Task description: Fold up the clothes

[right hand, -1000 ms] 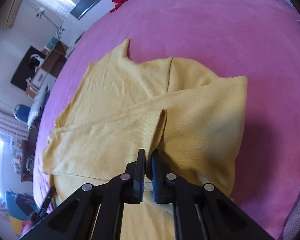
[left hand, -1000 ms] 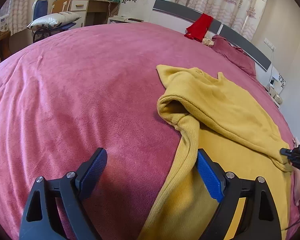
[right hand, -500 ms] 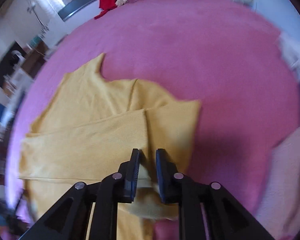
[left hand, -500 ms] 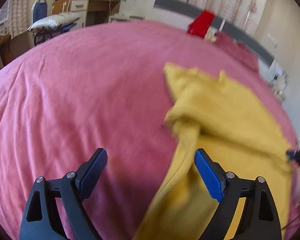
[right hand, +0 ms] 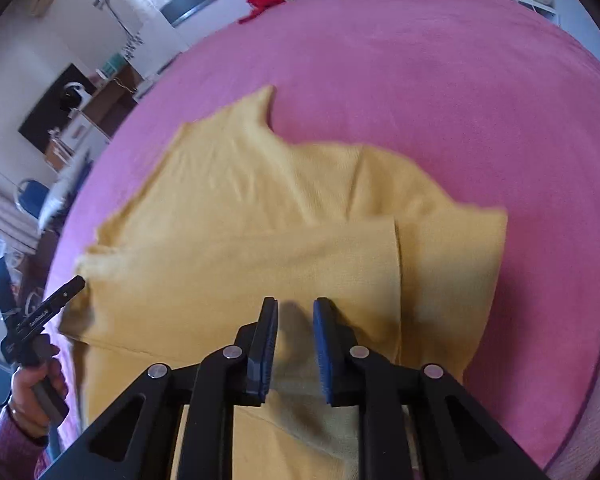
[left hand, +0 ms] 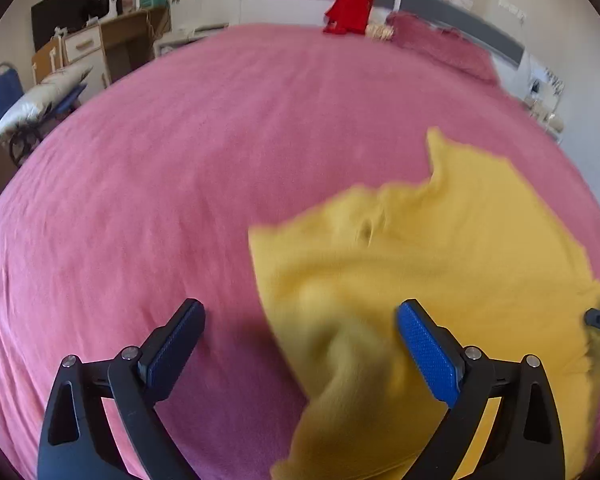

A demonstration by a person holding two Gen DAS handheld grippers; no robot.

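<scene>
A yellow knit top (right hand: 260, 216) lies on the pink bed cover (right hand: 460, 92), with one part folded flat across its body. My right gripper (right hand: 296, 308) hovers just over that folded layer. Its jaws stand a narrow gap apart with nothing pinched between them. In the left wrist view the top (left hand: 460, 248) is blurred and its left edge runs up between my fingers. My left gripper (left hand: 300, 312) is wide open above that edge and holds nothing. From the right wrist view, the left gripper (right hand: 74, 282) shows at the top's left side, held by a hand (right hand: 32, 380).
A red garment (left hand: 350, 4) hangs on the headboard beside a pink pillow (left hand: 440, 48). A desk (left hand: 112, 40) and a blue chair (left hand: 4, 92) stand beyond the bed's left side. Bare pink cover (left hand: 160, 168) stretches to the left of the top.
My right gripper let go of the fabric it pinched and its jaws parted slightly. The folded part now lies flat. The left gripper's view swung right over the top's edge.
</scene>
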